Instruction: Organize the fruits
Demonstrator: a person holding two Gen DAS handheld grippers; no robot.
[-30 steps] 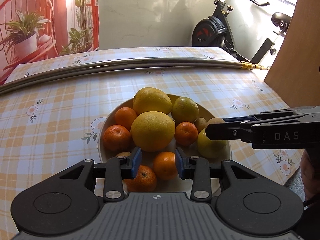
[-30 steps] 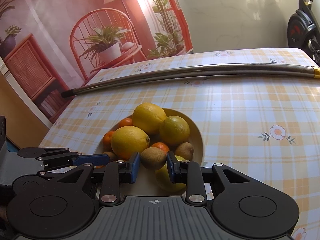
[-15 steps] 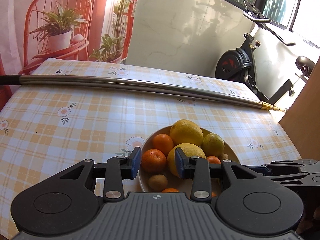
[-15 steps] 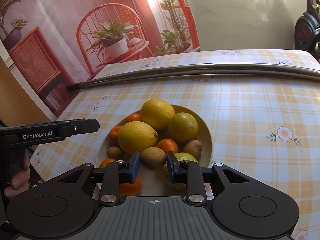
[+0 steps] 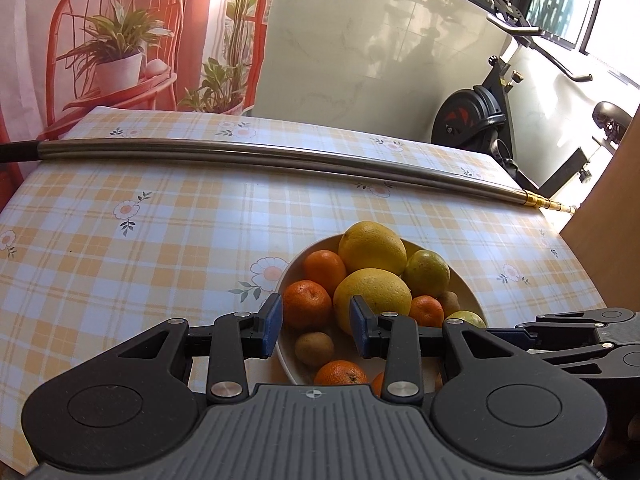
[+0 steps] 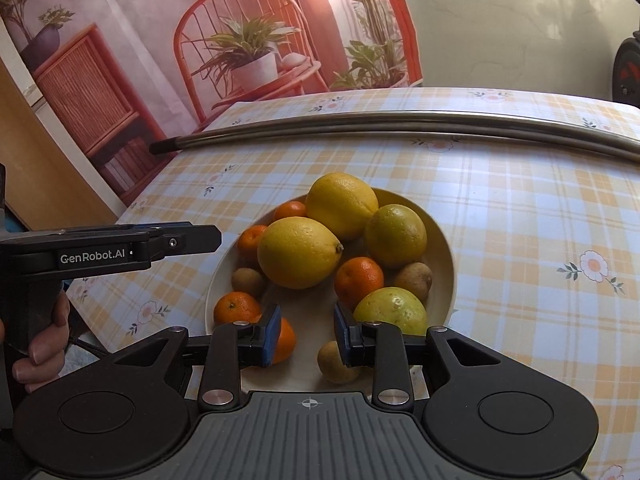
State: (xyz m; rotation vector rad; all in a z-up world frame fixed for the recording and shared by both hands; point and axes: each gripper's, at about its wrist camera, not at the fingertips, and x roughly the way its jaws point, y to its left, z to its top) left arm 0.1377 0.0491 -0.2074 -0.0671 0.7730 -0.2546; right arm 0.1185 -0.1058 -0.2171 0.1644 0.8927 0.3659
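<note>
Seemingly unstarted: all fruit remains heaped in the bowl [image 6: 440, 240] on the table [image 5: 160, 240], both grippers, left [image 5: 316, 330] and right [image 6: 307, 334], hovering near it with jaws narrow, empty.

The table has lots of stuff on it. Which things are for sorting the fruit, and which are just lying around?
For the job:
bowl
two big lemons
tangerines
kiwis
green-yellow citrus fruits
left gripper
right gripper

Just lying about:
metal pole
checked tablecloth
exercise bike
</note>
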